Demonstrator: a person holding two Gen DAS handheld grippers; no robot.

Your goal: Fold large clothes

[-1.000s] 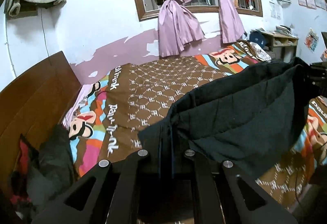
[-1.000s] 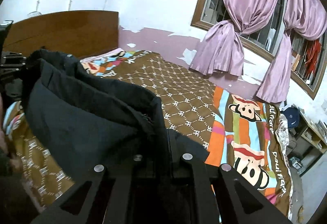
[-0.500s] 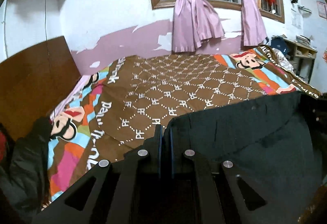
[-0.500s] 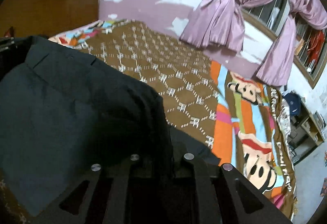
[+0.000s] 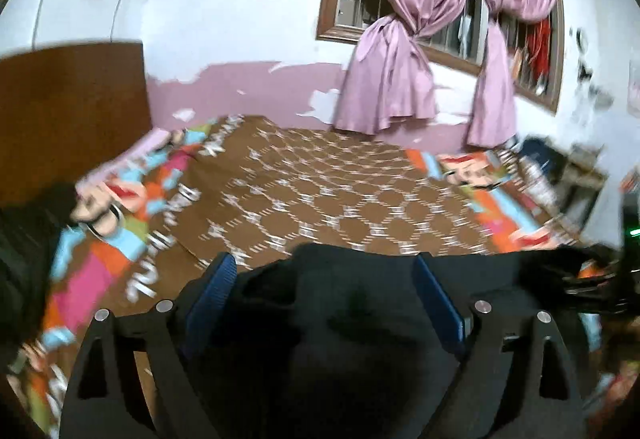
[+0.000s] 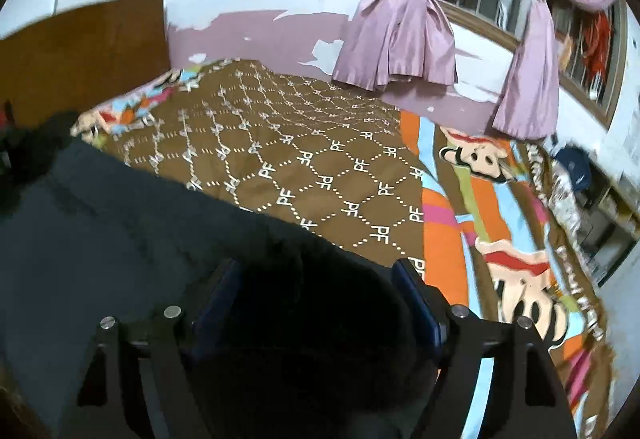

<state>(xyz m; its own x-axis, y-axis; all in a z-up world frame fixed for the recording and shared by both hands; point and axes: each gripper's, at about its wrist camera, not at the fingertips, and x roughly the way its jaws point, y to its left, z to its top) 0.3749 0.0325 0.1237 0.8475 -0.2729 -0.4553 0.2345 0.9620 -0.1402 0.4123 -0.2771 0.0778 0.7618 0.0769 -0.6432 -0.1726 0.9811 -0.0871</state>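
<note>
A large dark garment (image 6: 120, 223) lies spread on the near part of the bed, filling the lower left of the right wrist view. In the left wrist view the same dark garment (image 5: 360, 303) stretches across the bottom toward the right. My left gripper (image 5: 324, 271) stands open, its blue-padded fingers wide apart over the cloth's edge. My right gripper (image 6: 316, 275) is also open, its blue pads either side of the garment's far edge. Neither holds the cloth.
The bed carries a brown patterned bedspread (image 6: 312, 159) with colourful cartoon stripes. A wooden headboard (image 5: 68, 111) is at the left, with a dark pile (image 5: 24, 231) beside it. Pink curtains (image 5: 400, 39) hang at the window; shelves (image 6: 600, 207) stand at the right.
Both grippers have opened and let go of the dark garment, which dropped from hanging between them to lying on the bed. Both views have swung, with motion blur.
</note>
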